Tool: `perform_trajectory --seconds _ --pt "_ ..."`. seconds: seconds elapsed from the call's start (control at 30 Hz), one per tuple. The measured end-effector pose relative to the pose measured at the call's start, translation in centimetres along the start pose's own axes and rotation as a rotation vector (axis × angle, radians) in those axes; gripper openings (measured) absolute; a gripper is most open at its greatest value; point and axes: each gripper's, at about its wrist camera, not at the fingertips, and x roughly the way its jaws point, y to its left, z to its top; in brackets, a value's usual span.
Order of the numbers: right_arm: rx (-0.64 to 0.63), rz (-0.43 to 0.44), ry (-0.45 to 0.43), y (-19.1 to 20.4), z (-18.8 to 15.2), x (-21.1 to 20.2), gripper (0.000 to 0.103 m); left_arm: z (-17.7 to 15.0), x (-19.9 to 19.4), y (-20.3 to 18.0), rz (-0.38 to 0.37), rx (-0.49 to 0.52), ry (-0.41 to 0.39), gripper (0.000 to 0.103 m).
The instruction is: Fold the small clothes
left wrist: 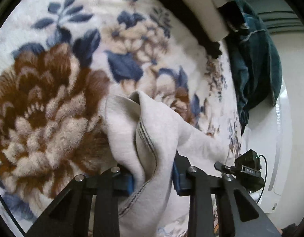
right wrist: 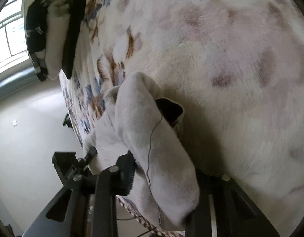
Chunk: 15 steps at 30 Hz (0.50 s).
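Left gripper clamped on pale grey garment, bottom centre of frame, blue pads pinching bunched cloth with dark stitched hem. Right gripper likewise closed on same garment, bottom centre, black neck label showing. Garment hangs raised between both tools, crumpled, no clean fold visible yet. Below: floral blanket. Upper right of left view: folded stack, suggests some pieces done; teal cloth beside it.

both wrist views close over blanket
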Motion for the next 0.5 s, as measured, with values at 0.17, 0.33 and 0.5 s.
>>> perform_trajectory --seconds 0.17,0.33,0.5 --pt "0.011 0.024 -0.045 1.9 -1.5 -1.7 0.023 -0.3 -3.1 -2.3 -0.008 0.023 -0.041 0.024" --pt "-0.014 0.073 -0.088 5.9 -2.6 -3.5 0.021 1.8 -8.2 -5.1 -0.035 0.057 -0.102 0.023" --pt "-0.085 0.122 -0.116 13.1 -1.3 -5.1 0.020 8.4 -11.4 -9.0 -0.044 0.114 -0.169 0.023"
